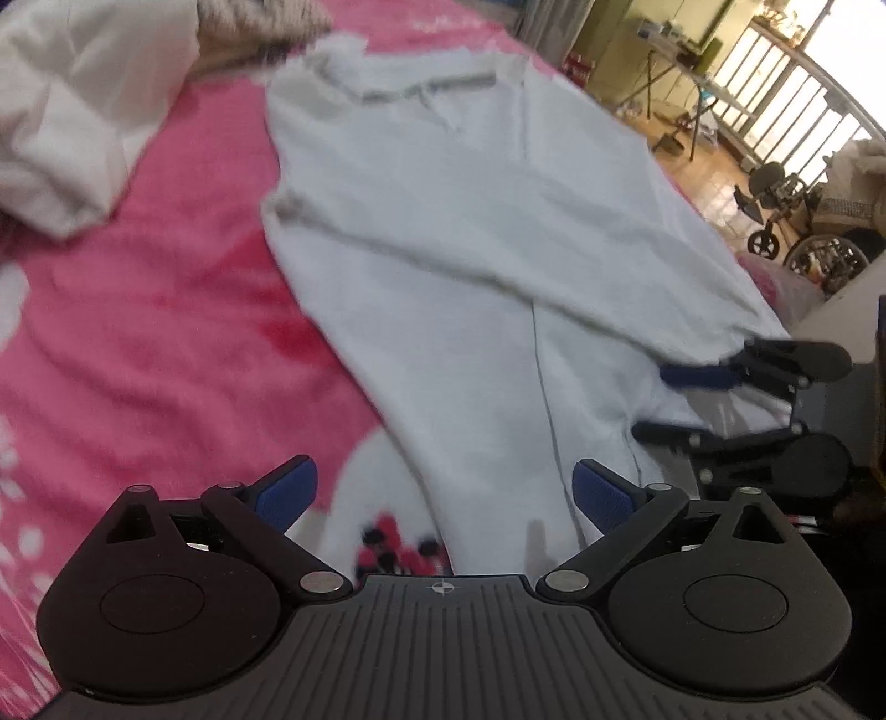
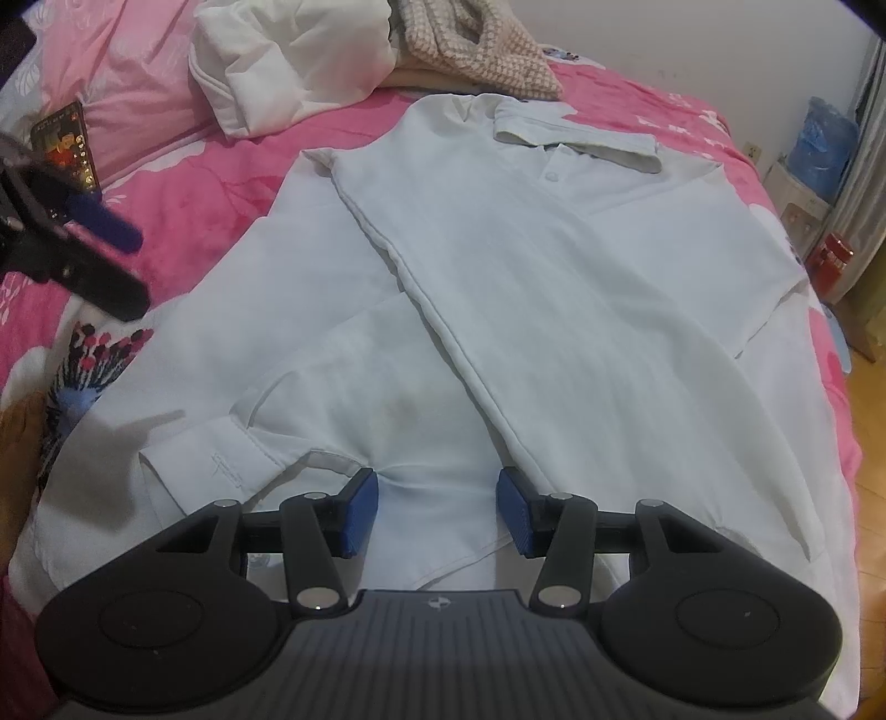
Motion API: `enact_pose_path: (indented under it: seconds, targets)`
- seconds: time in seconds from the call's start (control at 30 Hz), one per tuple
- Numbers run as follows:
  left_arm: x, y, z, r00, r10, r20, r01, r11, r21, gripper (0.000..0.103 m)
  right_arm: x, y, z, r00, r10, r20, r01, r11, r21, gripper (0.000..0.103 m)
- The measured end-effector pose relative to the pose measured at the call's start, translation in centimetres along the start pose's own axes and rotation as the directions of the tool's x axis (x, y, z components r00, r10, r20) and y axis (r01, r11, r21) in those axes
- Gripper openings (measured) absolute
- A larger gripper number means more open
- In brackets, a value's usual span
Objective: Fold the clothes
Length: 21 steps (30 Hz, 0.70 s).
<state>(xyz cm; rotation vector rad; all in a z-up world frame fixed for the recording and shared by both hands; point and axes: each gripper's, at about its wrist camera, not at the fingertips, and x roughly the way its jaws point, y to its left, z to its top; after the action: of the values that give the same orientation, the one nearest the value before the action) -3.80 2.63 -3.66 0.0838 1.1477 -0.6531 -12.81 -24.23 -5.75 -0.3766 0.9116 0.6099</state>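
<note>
A white long-sleeved polo shirt [image 2: 554, 288] lies flat on the pink bedspread [image 1: 138, 332], collar [image 2: 576, 138] at the far end. One sleeve runs diagonally across its body; the other sleeve's cuff [image 2: 221, 459] lies near the bottom edge. My right gripper [image 2: 437, 509] stands half open over the shirt's lower part, its blue pads [image 2: 360, 512] apart with flat fabric between them, slightly puckered at the left pad. It also shows as the right gripper [image 1: 650, 401] at the shirt's corner. My left gripper [image 1: 443, 493] is wide open above the shirt's edge, holding nothing, and appears as the left gripper [image 2: 135, 271].
A crumpled white garment [image 2: 288, 61] and a beige houndstooth piece [image 2: 482, 50] lie at the head of the bed. A dark phone-like slab [image 2: 66, 144] rests at the left. Beyond the bed's right edge are wooden floor [image 1: 703, 183], a wheelchair [image 1: 775, 221] and a blue bag [image 2: 819, 144].
</note>
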Motion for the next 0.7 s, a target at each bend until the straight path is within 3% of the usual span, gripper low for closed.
enact_pose_path:
  seconds: [0.1,0.23,0.43,0.7]
  targets:
    - [0.3,-0.5,-1.2,0.999,-0.029,-0.042,0.031,0.999,0.031,0.092,0.0,0.0,0.0,1.0,0.0,0.0,0.0,1.0,0.0,0.052]
    - [0.5,-1.3,-2.5,0.994,-0.067,-0.082,0.072,0.996,0.059,0.077,0.1,0.1,0.1,1.0,0.001,-0.003,-0.001,1.0,0.001,0.052]
    - [1.0,-1.3,-3.0,0.99,-0.089,-0.106,0.094,0.995,0.041,0.064,0.1,0.1,0.1,1.0,-0.001,-0.005,0.001,1.0,0.0,0.053]
    - [1.9,-1.3,-3.5,0.989,-0.074,-0.126,0.078,0.996,0.032,0.066,0.1,0.0,0.1,1.0,0.0,-0.004,0.0,1.0,-0.002,0.053]
